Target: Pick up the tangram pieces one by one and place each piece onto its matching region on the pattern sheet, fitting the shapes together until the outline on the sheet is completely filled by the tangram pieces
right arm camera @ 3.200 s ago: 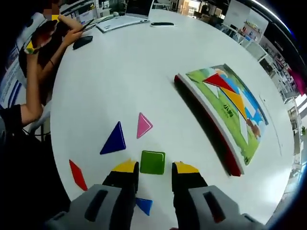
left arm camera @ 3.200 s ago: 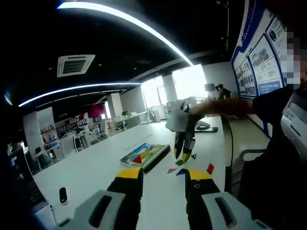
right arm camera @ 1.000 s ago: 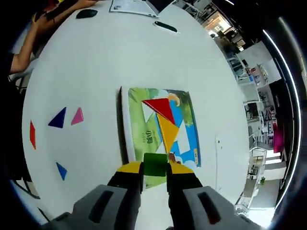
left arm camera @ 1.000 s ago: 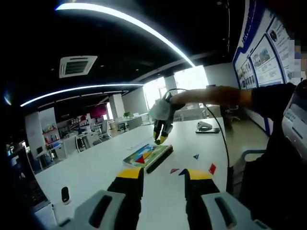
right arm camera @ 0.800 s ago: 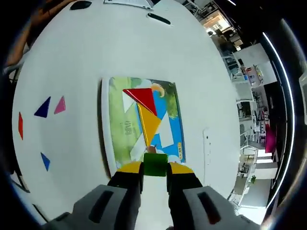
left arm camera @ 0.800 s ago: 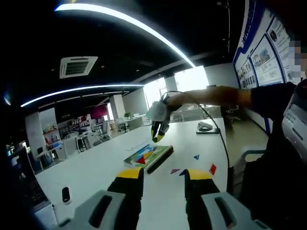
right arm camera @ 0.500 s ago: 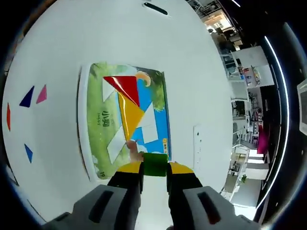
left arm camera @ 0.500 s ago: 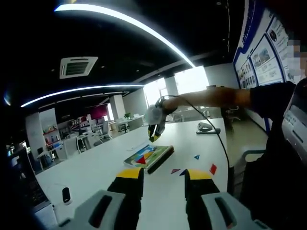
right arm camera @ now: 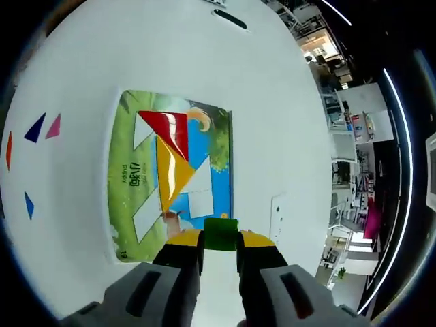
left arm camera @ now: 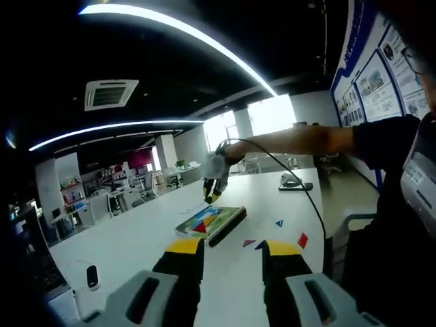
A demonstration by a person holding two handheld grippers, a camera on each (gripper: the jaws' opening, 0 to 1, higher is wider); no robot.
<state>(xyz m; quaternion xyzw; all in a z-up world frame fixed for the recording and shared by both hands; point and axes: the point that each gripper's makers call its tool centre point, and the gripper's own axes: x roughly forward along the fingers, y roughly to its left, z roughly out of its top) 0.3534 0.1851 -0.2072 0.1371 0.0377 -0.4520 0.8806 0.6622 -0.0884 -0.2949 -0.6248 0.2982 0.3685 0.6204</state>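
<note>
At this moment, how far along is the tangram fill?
Done: red triangle and yellow triangle lie on the pattern sheet. In hand: right gripper holds the green square above it. Left: white regions unfilled; four loose pieces remain on the table.

green square [right arm camera: 221, 234]: lower part hidden between tool tips | sheet print: unreadable

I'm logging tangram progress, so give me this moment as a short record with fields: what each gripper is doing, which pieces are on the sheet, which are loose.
right gripper: shut on the green square piece, above the pattern sheet's edge
left gripper: open, holding nothing, away from the sheet
on sheet: red triangle, yellow triangle
loose on table: dark blue triangle, pink triangle, red parallelogram, small blue triangle
table: white
</note>
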